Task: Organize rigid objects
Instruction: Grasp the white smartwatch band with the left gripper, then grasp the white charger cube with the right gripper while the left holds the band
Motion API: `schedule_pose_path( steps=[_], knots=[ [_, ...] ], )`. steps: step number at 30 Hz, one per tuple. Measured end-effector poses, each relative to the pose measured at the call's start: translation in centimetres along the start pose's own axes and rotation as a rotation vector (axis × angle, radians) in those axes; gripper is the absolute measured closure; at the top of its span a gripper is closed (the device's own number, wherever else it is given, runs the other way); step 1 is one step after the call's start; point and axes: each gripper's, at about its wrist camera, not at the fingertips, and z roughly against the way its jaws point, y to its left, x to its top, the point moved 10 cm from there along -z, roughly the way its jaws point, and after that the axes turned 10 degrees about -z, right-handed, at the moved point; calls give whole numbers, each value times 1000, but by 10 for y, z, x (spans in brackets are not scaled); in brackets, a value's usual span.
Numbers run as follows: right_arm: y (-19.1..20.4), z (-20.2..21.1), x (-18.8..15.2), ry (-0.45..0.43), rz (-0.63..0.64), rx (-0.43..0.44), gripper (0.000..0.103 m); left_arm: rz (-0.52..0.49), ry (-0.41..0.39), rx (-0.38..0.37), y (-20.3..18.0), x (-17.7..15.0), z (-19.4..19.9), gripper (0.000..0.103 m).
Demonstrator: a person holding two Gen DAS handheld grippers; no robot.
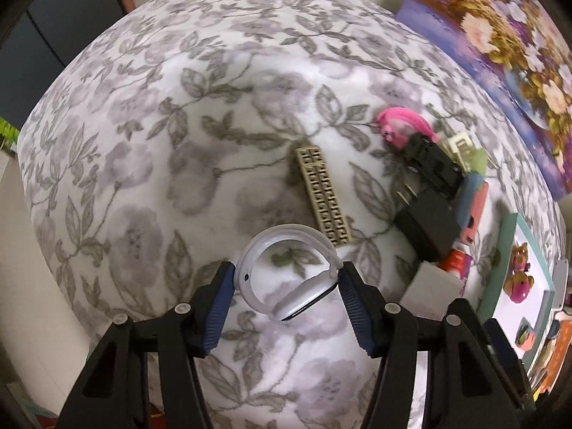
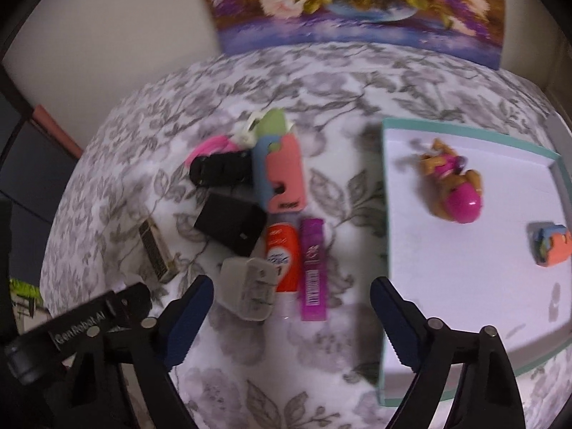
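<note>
Floral cloth in grey and white (image 1: pixel 150 164) covers the whole tabletop, and a flower painting (image 2: pixel 354 3) leans on the wall behind it; ahead of the left tongs (image 1: pixel 286 286) and to their left the cloth is bare up to its far rounded edge, so most free room lies there. The left tongs are closed on a white smartwatch (image 1: pixel 286 279), their blue pads pressing the looped band from both sides; the watch face hangs low between them, above the cloth. Just ahead of these tongs lies a beige patterned bar (image 1: pixel 323 196), near the band, though I cannot tell if it touches; to their right the objects crowd together.

The right tongs (image 2: pixel 291 316) stand wide open and hold nothing; between their tips, slightly ahead, lie a grey plug adapter (image 2: pixel 248 291), an orange tube (image 2: pixel 282 255) and a purple tube (image 2: pixel 312 268), side by side. Further ahead sit a black charger (image 2: pixel 230 227), a pink and blue case (image 2: pixel 282 175), a black clip-like piece (image 2: pixel 220 168) and a pink cable (image 2: pixel 205 150), packed closely. On the right side of these tongs is a white tray with a teal rim (image 2: pixel 384 193); its left edge runs close to the right tip; inside lie a toy figure (image 2: pixel 452 186) and a small colourful block (image 2: pixel 550 245), well apart, with much bare floor around them.
</note>
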Motion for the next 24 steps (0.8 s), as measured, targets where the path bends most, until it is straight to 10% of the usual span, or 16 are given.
schedule_pose_path(
  steps=[24],
  knots=[
    [36, -41, -24, -9, 237, -230, 37, 29, 38, -12, 22, 0, -21, 42]
  ],
)
